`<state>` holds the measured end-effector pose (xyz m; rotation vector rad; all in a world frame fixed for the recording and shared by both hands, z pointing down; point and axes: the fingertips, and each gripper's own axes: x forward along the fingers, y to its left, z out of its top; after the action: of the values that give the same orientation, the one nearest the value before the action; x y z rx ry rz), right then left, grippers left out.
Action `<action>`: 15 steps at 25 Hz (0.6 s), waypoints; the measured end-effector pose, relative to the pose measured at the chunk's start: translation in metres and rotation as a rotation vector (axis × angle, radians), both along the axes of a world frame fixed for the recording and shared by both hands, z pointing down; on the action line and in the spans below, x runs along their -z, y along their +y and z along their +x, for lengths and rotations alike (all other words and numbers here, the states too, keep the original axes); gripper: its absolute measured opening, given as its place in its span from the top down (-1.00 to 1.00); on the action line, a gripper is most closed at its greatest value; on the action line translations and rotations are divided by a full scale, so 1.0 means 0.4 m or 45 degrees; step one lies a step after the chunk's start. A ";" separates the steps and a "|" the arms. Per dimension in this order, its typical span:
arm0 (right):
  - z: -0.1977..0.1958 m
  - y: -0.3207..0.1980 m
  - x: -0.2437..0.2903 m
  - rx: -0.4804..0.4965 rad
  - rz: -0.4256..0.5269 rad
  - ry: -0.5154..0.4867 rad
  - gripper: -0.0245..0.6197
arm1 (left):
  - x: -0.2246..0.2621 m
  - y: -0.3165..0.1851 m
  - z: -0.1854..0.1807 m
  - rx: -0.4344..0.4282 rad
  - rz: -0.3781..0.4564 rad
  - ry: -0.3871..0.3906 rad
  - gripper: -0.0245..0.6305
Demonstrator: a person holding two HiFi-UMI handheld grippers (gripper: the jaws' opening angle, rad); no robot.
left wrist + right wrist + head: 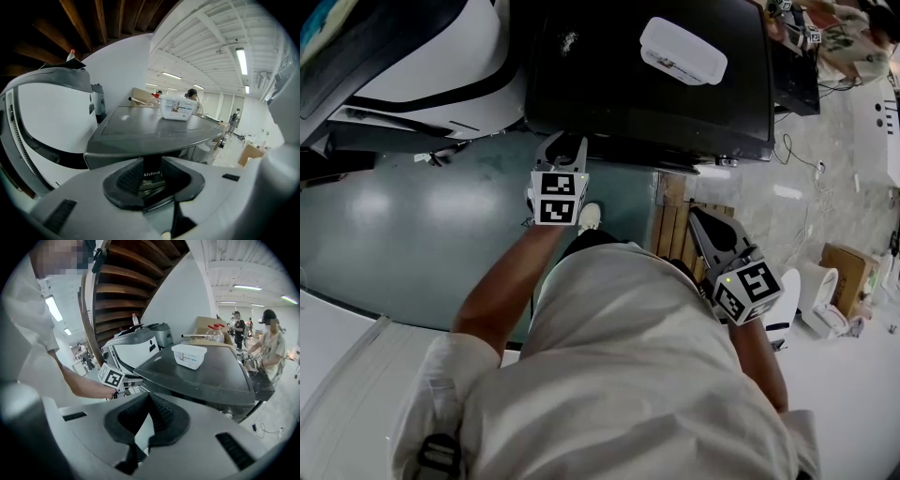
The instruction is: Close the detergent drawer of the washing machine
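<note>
The washing machine (647, 94) has a dark top with a white lidded box (682, 50) on it. My left gripper (565, 141) is up against the machine's front edge near its left corner, fingers spread. In the left gripper view the left gripper (152, 161) stands open, and the drawer front (151, 174), marked "Midea", shows in the gap just under the machine's top (150, 129). Whether the pads touch it I cannot tell. My right gripper (694, 216) hangs back to the right of the machine, and in its own view the right gripper (149, 397) is shut and empty.
A large white appliance (441, 66) stands left of the machine. A wooden pallet (675, 230) lies on the floor by my right leg, and a cardboard box (848, 272) sits further right. A person (853, 37) stands behind the machine at the right.
</note>
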<state>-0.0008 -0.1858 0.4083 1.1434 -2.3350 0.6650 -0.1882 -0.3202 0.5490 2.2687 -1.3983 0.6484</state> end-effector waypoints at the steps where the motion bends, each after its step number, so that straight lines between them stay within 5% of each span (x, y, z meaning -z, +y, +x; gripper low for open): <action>1: 0.002 0.005 0.001 -0.003 0.002 -0.003 0.92 | 0.000 0.001 0.000 -0.002 0.001 -0.004 0.56; 15: 0.081 0.093 0.016 -0.008 0.040 -0.051 0.92 | 0.031 0.030 0.001 0.048 0.019 -0.040 0.48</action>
<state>0.0318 -0.1484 0.4018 1.1616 -2.3842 0.6619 -0.1879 -0.3082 0.5364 2.2473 -1.4617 0.6664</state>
